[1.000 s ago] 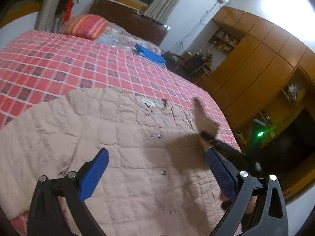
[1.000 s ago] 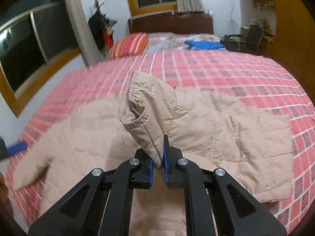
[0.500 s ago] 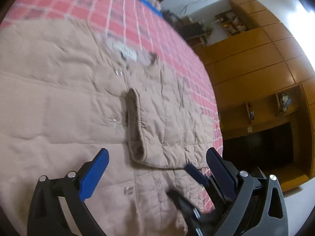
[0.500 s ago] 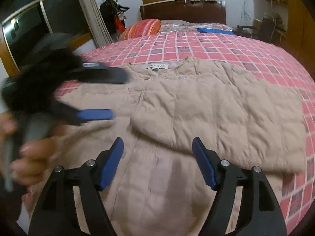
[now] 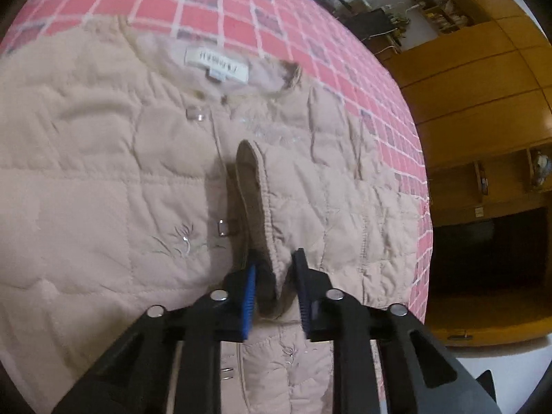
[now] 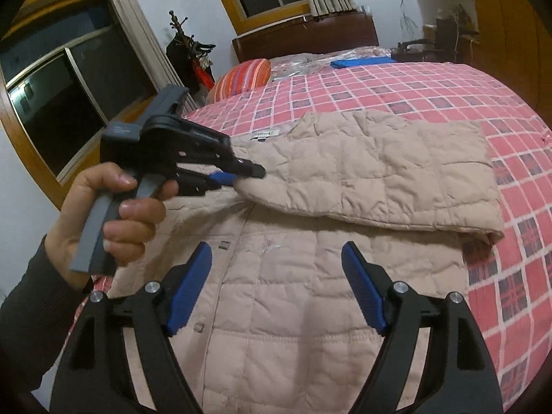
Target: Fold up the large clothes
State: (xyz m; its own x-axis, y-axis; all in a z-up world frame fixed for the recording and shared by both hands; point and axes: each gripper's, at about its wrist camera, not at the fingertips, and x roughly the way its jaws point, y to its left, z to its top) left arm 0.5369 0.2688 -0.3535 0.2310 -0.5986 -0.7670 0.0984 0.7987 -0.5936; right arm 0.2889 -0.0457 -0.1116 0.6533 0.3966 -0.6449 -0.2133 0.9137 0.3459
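Only the right wrist view takes in the person's hand (image 6: 103, 214) squeezing the left claw's (image 6: 241, 176) handle, the striped pillow (image 6: 241, 77) and the windows behind. The left wrist view alone shows the sleeve cuff (image 5: 255, 207) close up, with the left claw (image 5: 274, 283) pinched on its rim, plus the neck label (image 5: 217, 63) and the wooden wardrobe (image 5: 483, 103).

The quilted beige jacket (image 6: 293, 310) lies flat on the red checked bed (image 6: 414, 86), collar towards the headboard, its length running from the camera to the pillow. One sleeve (image 6: 379, 179) is folded crosswise over the chest, cuff at the front opening. The right claw (image 6: 276, 289) hangs spread wide over the lower front, holding nothing.
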